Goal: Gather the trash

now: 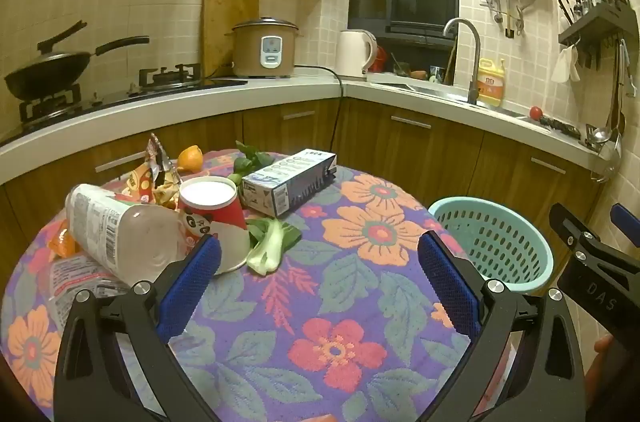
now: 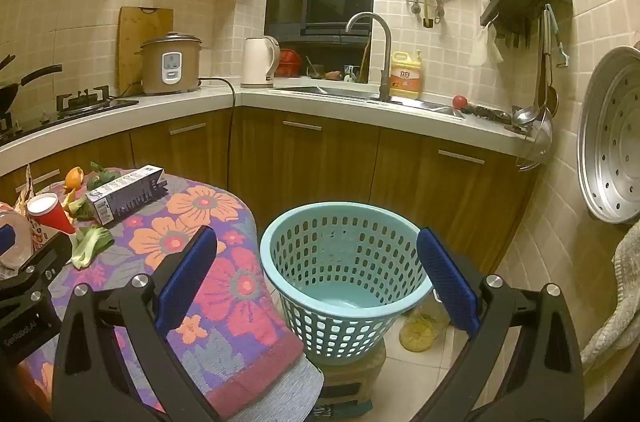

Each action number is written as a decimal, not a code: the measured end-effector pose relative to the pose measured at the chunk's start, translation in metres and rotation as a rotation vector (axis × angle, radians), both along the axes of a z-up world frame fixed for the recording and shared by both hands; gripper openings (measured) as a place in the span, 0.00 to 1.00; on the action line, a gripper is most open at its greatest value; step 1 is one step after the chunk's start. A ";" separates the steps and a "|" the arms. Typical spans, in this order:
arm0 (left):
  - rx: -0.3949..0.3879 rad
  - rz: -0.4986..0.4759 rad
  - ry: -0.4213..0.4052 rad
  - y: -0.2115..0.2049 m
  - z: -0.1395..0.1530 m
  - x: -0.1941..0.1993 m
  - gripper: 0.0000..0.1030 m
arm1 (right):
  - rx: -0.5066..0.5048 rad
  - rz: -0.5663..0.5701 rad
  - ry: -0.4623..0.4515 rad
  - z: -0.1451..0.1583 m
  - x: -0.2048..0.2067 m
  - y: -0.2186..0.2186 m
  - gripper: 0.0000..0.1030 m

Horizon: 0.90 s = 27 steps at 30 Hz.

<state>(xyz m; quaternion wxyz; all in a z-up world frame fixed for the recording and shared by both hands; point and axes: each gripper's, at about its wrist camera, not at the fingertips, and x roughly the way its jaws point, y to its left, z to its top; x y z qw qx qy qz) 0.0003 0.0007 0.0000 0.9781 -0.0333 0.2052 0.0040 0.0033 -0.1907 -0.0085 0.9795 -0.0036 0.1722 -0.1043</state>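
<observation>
Trash lies on the round table with the flowered cloth [image 1: 360, 294]: a clear plastic bottle [image 1: 120, 234] on its side, an upturned red panda paper cup [image 1: 214, 218], a green bok choy piece [image 1: 268, 246], a blue-grey carton [image 1: 290, 180], a snack wrapper [image 1: 154, 174] and orange peel [image 1: 191, 156]. My left gripper [image 1: 318, 254] hovers open over the cloth, its left finger just in front of the bottle and cup. My right gripper [image 2: 316, 250] is open in front of the empty turquoise basket [image 2: 344, 270], which stands on a stool right of the table.
A crumpled plastic wrapper [image 1: 76, 278] lies under the bottle at the table's left edge. Behind runs an L-shaped kitchen counter [image 1: 280, 90] with a wok, rice cooker, kettle and sink. A plastic bag [image 2: 420, 326] lies on the floor by the basket.
</observation>
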 end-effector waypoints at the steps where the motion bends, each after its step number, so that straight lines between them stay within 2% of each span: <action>1: 0.003 0.000 -0.002 0.000 0.000 0.000 0.93 | -0.001 0.000 -0.002 0.000 0.000 0.000 0.92; 27: 0.022 -0.017 -0.020 -0.005 0.005 -0.004 0.93 | 0.011 0.007 0.003 0.001 -0.001 -0.005 0.92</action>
